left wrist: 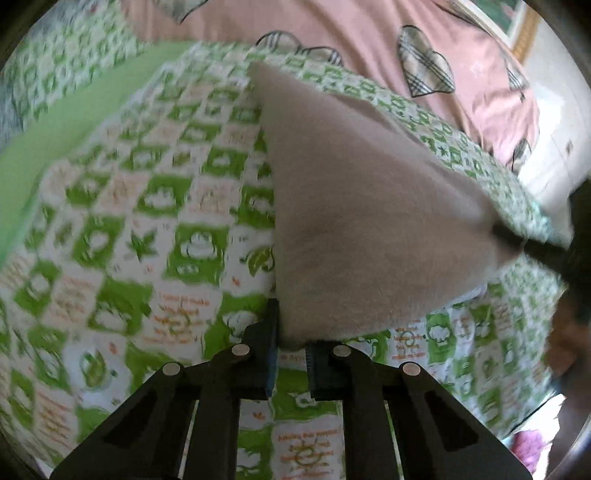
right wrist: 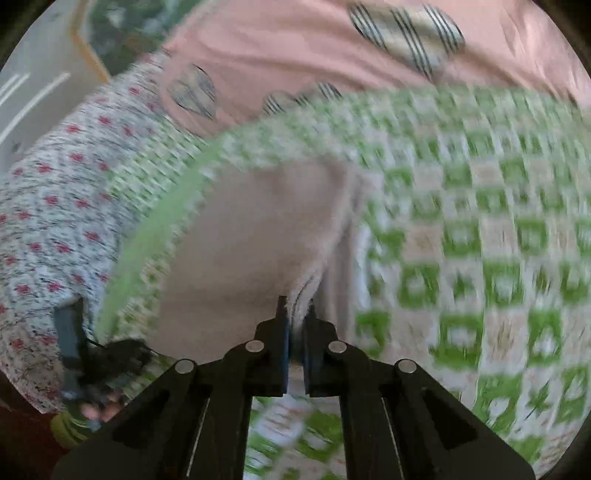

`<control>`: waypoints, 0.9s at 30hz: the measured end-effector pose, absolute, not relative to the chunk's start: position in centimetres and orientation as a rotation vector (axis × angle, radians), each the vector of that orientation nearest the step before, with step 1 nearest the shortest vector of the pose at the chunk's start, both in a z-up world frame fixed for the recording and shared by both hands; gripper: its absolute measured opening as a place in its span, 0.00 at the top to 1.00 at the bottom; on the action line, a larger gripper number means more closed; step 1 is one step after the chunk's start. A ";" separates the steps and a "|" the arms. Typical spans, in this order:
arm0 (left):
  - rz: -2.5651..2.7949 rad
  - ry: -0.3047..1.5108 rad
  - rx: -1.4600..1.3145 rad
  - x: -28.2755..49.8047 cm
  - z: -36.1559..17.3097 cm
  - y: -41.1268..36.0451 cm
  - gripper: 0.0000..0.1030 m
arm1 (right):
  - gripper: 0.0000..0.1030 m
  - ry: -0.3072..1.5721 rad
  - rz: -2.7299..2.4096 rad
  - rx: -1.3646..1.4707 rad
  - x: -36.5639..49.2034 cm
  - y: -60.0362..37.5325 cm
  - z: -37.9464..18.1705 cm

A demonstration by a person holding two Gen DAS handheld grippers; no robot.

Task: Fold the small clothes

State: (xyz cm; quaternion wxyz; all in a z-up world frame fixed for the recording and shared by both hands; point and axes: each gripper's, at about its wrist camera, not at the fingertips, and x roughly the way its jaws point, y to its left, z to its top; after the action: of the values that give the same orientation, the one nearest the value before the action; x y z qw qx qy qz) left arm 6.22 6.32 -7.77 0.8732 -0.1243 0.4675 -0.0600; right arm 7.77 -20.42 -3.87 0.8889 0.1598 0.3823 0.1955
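Observation:
A small beige garment (left wrist: 351, 206) is stretched over the green-and-white checked blanket (left wrist: 147, 206). My left gripper (left wrist: 291, 341) is shut on its near corner, which is tucked between the pads. At the right edge of the left wrist view, the dark fingers of my right gripper (left wrist: 532, 243) pinch another corner. In the right wrist view, my right gripper (right wrist: 297, 319) is shut on a bunched fold of the beige garment (right wrist: 258, 240). The left gripper (right wrist: 118, 354) shows as a dark shape at the garment's left end, with fingers of a hand (right wrist: 96, 410) below it. Both views are blurred.
A pink sheet with plaid hearts (left wrist: 369, 33) lies beyond the blanket. A white knit cloth with red dots (right wrist: 55, 206) lies to the left in the right wrist view. A pale wall and a picture frame (left wrist: 524, 29) stand at the far edge.

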 end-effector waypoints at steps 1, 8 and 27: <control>-0.135 0.989 -0.292 6.3 -8.0 6.7 0.90 | 0.94 0.812 0.389 0.328 7.8 -20.5 -4.9; -0.144 1.011 -0.327 6.6 -8.6 6.9 0.90 | 0.94 0.862 0.344 0.319 8.4 -20.2 -7.6; -0.313 0.970 -0.308 4.2 -4.7 8.6 0.82 | 0.75 0.812 0.311 0.431 6.5 -22.4 -5.4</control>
State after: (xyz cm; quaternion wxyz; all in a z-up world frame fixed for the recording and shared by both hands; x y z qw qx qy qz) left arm 4.19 8.59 -4.75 0.8615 -0.1469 0.4626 -0.1491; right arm 6.49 -22.40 -5.38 0.8846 0.2069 0.3903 0.1496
